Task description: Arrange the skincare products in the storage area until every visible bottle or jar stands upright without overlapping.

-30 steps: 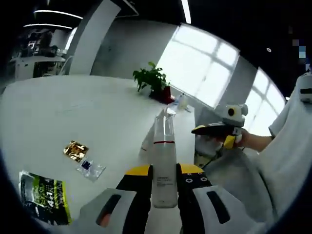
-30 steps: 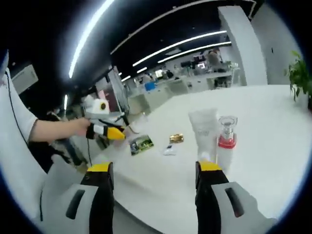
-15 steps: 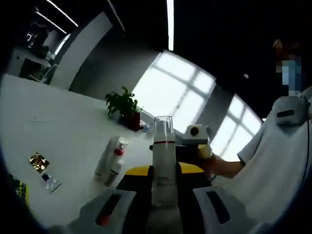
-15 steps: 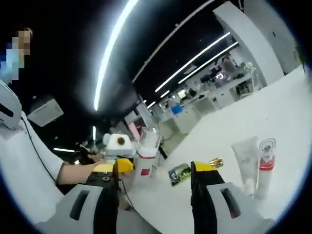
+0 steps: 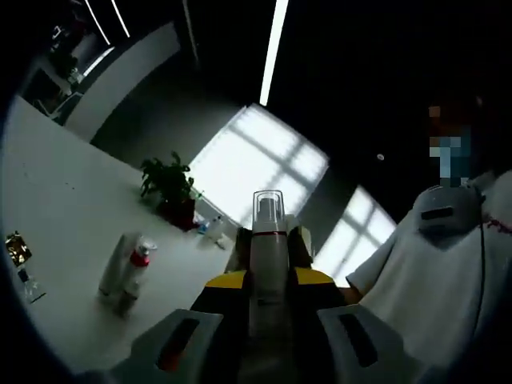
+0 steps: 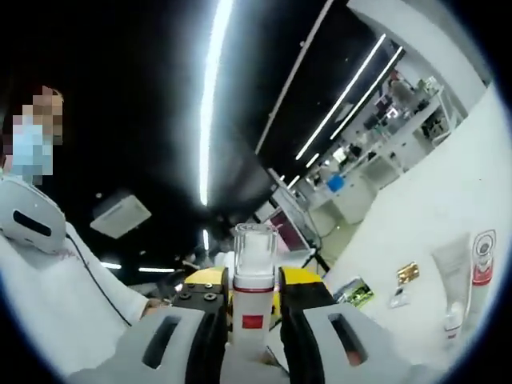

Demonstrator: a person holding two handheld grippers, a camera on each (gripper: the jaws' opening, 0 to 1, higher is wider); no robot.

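**Both sets of fingers on the pump bottle, lifted off the counter**

My left gripper has its fingers closed tight on the white pump bottle, one finger on each side of its body, and the bottle stands straight up between them with its red band and clear cap above the yellow finger ends. In the right gripper view my right gripper is clamped on the same pump bottle too: the black fingers press against both sides of it, the clear cap sticks up above them and a small red label shows on the body between them. The bottle is held up in the air, well clear of the white counter.

Taking that bottle as my mark: in the left gripper view, down to its left on the counter, a white tube and a slim bottle with a red collar stand just beside each other. Beyond them, nearer the bottle, sits a potted plant by the bright window. Far to the left lies a small gold sachet.

In the right gripper view the tube and red-collared bottle stand well to the right of the held bottle, with the gold sachet and a green packet between.
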